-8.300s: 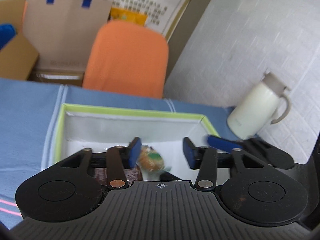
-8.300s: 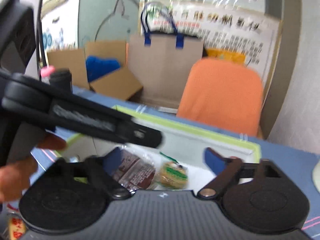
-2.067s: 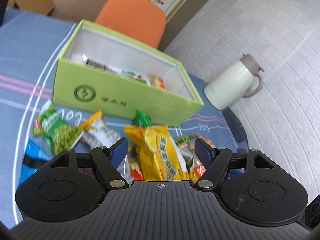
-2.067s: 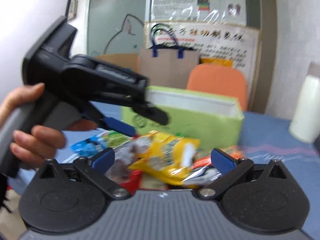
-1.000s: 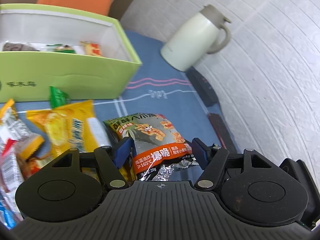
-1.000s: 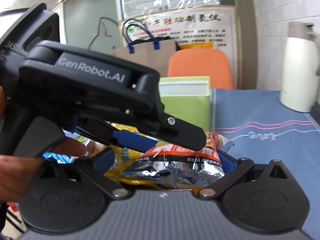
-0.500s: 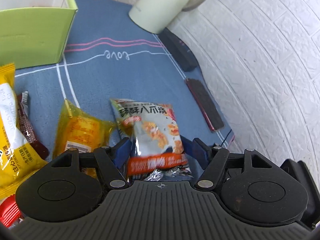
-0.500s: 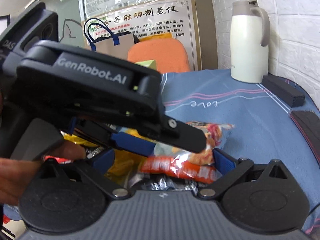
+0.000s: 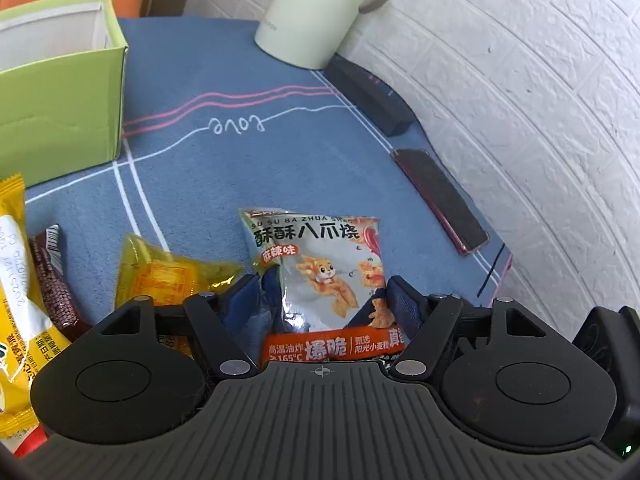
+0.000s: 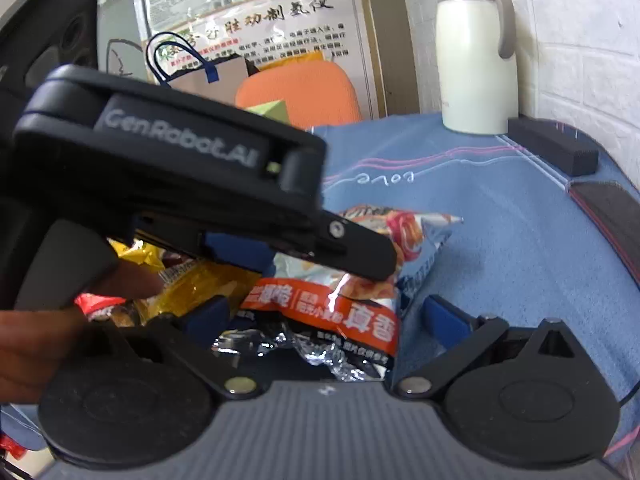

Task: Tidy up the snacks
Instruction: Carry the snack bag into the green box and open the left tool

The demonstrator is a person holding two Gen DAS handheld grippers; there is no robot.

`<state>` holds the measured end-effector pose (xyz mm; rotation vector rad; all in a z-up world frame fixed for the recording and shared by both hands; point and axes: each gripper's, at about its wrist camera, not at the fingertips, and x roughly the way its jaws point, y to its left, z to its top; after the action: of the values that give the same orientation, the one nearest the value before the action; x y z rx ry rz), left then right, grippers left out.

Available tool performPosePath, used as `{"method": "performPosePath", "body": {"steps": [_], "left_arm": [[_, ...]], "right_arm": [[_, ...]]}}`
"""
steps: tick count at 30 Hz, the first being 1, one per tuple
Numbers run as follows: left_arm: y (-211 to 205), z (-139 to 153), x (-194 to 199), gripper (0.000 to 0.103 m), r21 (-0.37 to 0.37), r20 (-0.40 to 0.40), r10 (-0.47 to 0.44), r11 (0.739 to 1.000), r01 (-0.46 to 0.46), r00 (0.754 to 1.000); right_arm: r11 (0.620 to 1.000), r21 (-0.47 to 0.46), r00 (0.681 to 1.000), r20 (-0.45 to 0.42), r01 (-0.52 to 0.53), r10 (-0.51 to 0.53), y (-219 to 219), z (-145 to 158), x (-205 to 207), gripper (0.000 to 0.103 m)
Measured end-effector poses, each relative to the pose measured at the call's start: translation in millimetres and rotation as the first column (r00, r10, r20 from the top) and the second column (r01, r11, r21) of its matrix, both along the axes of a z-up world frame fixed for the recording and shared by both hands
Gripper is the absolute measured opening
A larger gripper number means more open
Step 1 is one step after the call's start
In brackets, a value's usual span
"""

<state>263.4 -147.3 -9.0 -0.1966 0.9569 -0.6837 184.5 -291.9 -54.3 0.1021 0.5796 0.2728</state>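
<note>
Snack packet (image 9: 320,280) lies on the tabletop (image 9: 248,168) between the left hand-held gripper's (image 9: 320,296) parted fingers; the right hand-held gripper (image 10: 328,316) gapes around it too.

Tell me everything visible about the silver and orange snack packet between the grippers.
The snack packet is a crinkly foil pouch, silver with cartoon animals, Chinese lettering and an orange band near its bottom seam. It lies flat, face up on the blue tablecloth, right of a yellow wrapped snack. The left gripper straddles it, the right-hand pad at its edge, the other apart. The right gripper stands open over its lower end.
</note>
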Motion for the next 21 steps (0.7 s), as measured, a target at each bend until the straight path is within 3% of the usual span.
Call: {"method": "performPosePath", "body": {"steps": [5, 11, 13, 17, 21], "left_arm": [[10.2, 4.7, 5.8, 0.055, -0.023, -0.005, 0.023, 0.999, -0.023, 1.0], [-2.0, -2.7, 15.6, 0.057, -0.001, -0.024, 0.004, 1.0, -0.004, 1.0], [-5.0, -2.3, 13.4, 0.057, 0.012, 0.003, 0.004, 1.0, -0.004, 1.0], [2.5, -3.2, 16.8, 0.057, -0.016, -0.006, 0.023, 1.0, -0.023, 1.0], [-1.5, -5.1, 22.3, 0.058, -0.017, 0.002, 0.034, 0.999, -0.034, 0.999]], "right_arm": [[1.0, -0.01, 1.0, -0.016, -0.008, 0.008, -3.7, 2.0, -1.4, 0.102], [0.999, -0.025, 0.999, 0.029, 0.023, -0.022, -13.6, 6.6, 4.4, 0.102], [0.999, -0.03, 0.999, 0.031, 0.014, -0.013, -13.0, 6.1, 6.5, 0.102], [0.999, -0.041, 0.999, 0.042, -0.009, 0.01, -12.8, 6.7, 14.2, 0.102], [0.999, -0.043, 1.0, 0.006, -0.029, 0.029, -3.7, 1.4, 16.1, 0.102]]}}
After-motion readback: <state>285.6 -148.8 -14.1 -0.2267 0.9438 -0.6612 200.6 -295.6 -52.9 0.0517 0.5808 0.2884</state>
